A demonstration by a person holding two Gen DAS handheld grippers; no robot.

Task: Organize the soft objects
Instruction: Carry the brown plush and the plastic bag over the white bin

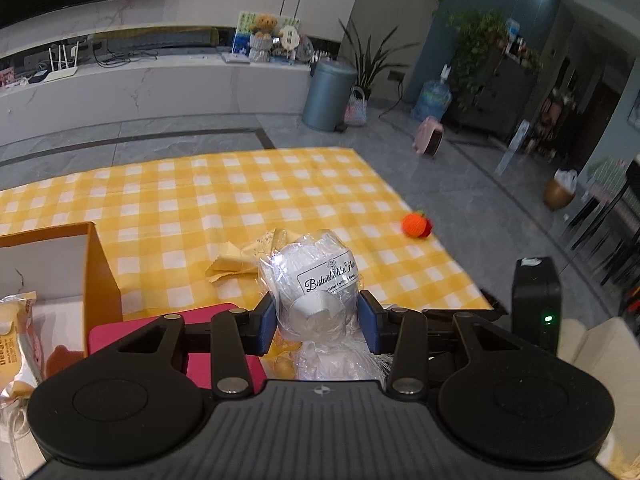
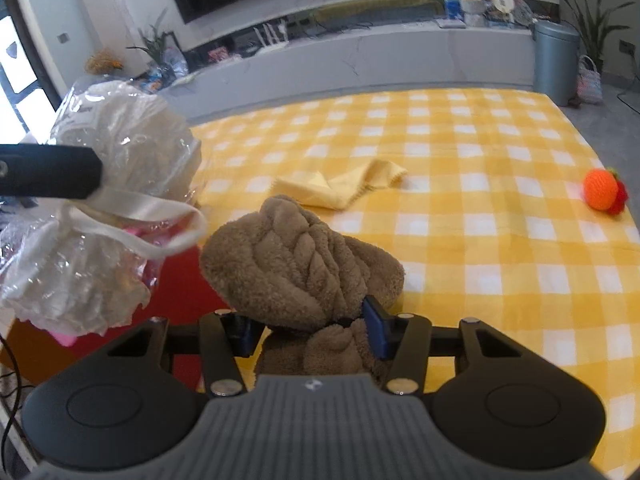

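My left gripper [image 1: 318, 322] is shut on a white soft item wrapped in clear plastic [image 1: 316, 280] with a printed label, held above the table; the same bundle shows at the left of the right wrist view [image 2: 112, 200]. My right gripper [image 2: 308, 330] is shut on a brown plush towel bundle [image 2: 296, 268] over the yellow checked tablecloth [image 2: 480, 240]. A yellow cloth [image 2: 344, 186] lies flat beyond it, also in the left wrist view [image 1: 236, 266]. An orange crocheted fruit [image 2: 602, 190] sits near the table's right edge, seen too in the left wrist view [image 1: 416, 225].
An open cardboard box [image 1: 92, 272] stands at the left with a packaged snack [image 1: 16, 344] inside. A red lid or tray [image 1: 200, 336] lies beside it. A black device [image 1: 536, 304] stands off the table's right corner. Floor and a bin [image 1: 328, 94] lie beyond.
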